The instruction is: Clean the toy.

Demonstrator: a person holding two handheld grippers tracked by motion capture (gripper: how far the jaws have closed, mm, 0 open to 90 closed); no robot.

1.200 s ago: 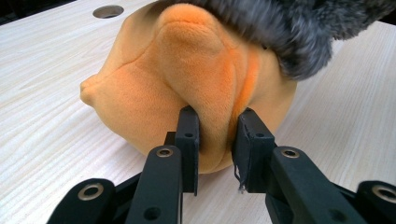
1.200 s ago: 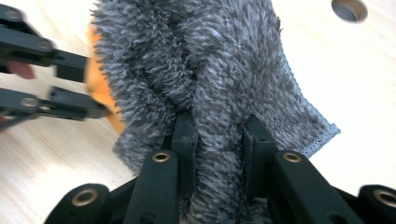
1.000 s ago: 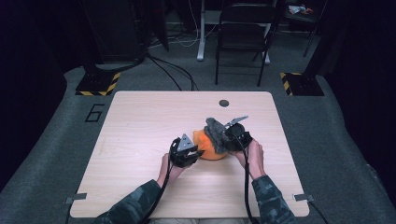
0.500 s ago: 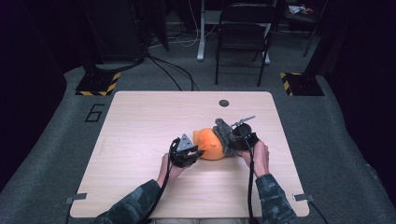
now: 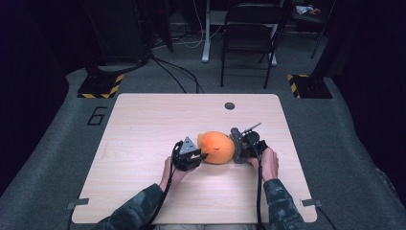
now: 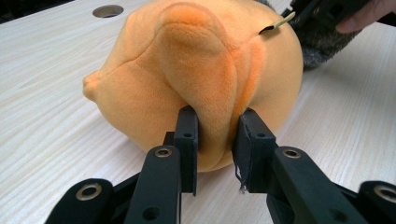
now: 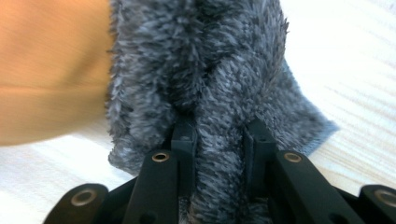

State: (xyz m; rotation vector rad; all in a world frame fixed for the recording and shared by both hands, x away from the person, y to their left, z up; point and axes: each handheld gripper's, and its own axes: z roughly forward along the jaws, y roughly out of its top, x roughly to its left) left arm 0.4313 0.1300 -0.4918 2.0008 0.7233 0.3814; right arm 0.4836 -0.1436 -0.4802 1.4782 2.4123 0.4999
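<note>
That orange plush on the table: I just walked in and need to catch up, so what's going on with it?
A person at the wooden table works on the orange plush toy with a gripper in each hand. The left gripper pinches a fold of the orange plush in its jaws. The right gripper is clamped on a grey fuzzy cloth that lies against the toy's other side. The toy rests on the tabletop between them.
</note>
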